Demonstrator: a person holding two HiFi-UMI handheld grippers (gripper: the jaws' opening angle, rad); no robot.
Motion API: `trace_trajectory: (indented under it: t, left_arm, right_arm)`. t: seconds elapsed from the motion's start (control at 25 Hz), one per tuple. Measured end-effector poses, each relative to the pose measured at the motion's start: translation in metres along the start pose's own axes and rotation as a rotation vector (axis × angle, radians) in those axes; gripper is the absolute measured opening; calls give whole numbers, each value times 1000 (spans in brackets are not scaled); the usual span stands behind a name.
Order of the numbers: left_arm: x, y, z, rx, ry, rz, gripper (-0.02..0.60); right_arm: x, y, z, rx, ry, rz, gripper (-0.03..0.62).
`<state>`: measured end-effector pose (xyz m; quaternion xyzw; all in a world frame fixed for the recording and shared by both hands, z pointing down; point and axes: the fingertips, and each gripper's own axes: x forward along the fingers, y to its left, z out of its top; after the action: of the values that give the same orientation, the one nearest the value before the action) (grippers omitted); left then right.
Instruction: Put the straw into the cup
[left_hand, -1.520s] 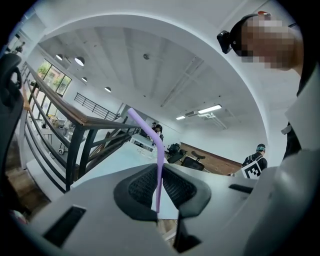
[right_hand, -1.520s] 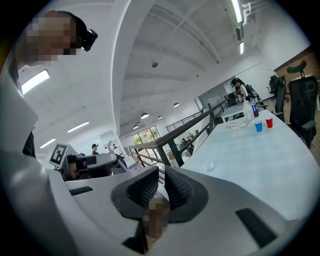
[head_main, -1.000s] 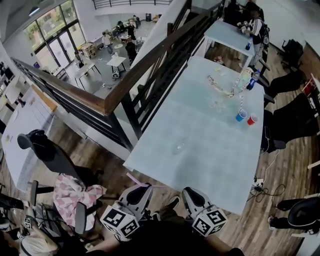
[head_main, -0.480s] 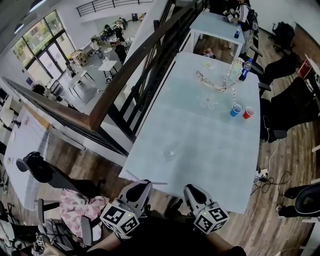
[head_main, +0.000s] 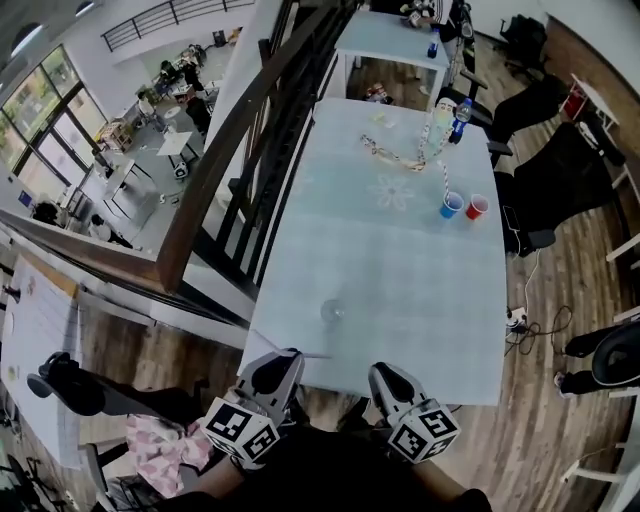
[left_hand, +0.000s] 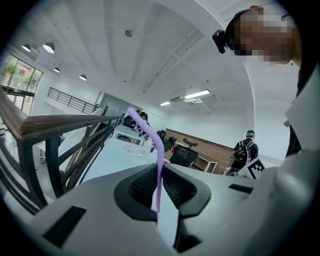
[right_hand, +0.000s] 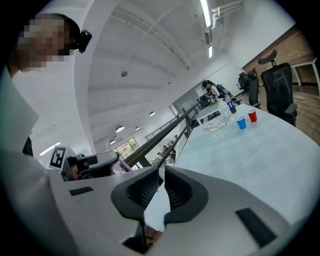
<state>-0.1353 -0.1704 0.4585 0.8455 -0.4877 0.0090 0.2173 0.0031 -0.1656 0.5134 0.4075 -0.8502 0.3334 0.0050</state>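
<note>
A clear cup (head_main: 332, 311) stands on the pale blue table (head_main: 420, 300), a little in from its near edge. My left gripper (head_main: 277, 362) hovers just short of that edge, shut on a thin purple straw (head_main: 290, 352) that sticks out across its tip. In the left gripper view the straw (left_hand: 158, 182) runs upright between the pads and bends left at its top. My right gripper (head_main: 386, 376) is beside it to the right, shut with nothing between its pads (right_hand: 177, 192). The cup lies ahead of both grippers, nearer the left one.
At the far right of the table stand a blue cup (head_main: 451, 205) with a straw and a red cup (head_main: 477, 207), with bottles (head_main: 459, 118) and clutter behind. A dark railing (head_main: 215, 170) runs along the table's left side. Black chairs (head_main: 545, 170) stand right.
Both grippers have come closer to the table's near edge, and the table now lies squarer ahead. The straw stays in the left gripper.
</note>
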Motion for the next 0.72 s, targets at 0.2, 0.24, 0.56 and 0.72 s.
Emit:
trace_trajectory:
  t: [0.2,0.24,0.56,0.72]
  left_arm:
    - [17,38,19,42,-2,-61,44]
    - [22,43,22,52,-2,-73,44]
    - [74,63,25,146,28,-144,44]
    - [98,65,11,174,71,-165,44]
  right_arm:
    - [14,7,2,3,-48,-88,58]
    - [14,8,2,8,-56,-106,57]
    - [3,-1,7,27,-131,-224,57]
    - [-4,-4,10,34,-158,-260,57]
